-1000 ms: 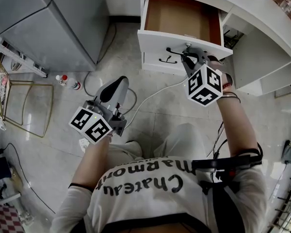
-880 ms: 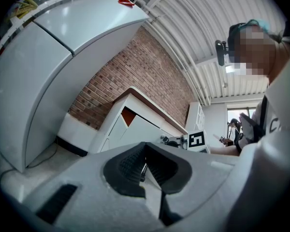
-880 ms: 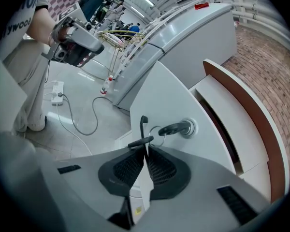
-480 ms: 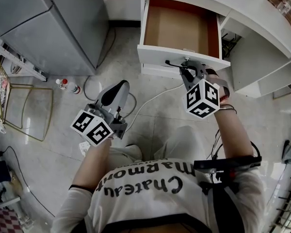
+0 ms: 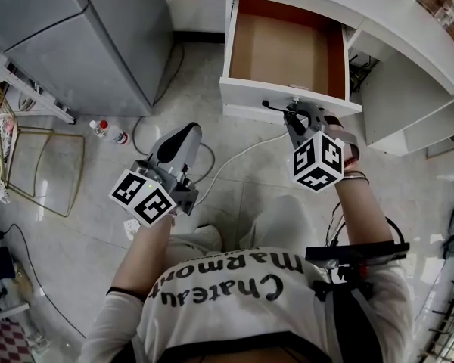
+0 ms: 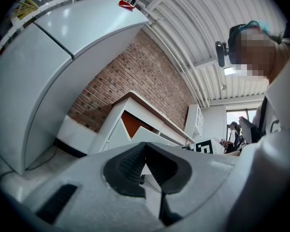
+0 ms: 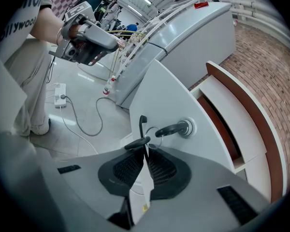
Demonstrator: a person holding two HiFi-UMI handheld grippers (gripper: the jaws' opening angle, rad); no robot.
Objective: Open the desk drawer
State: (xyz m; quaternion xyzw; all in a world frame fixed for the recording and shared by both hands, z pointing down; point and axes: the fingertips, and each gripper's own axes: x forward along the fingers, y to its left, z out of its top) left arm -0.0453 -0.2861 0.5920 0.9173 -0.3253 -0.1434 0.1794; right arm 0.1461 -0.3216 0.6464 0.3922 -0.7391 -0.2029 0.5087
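The white desk stood against a brick wall, and its drawer hung well out of it, the brown bottom bare. The right tool was at the drawer's white front. Its jaws were nearly pressed together, pinching the black head of a loose key that hung by a ring from the key in the lock. The left tool hovered well apart over the floor, jaws pressed together on nothing. The pull looked close to done. The next move probably called for a short, straight draw, or for letting the key go without twisting the lock.
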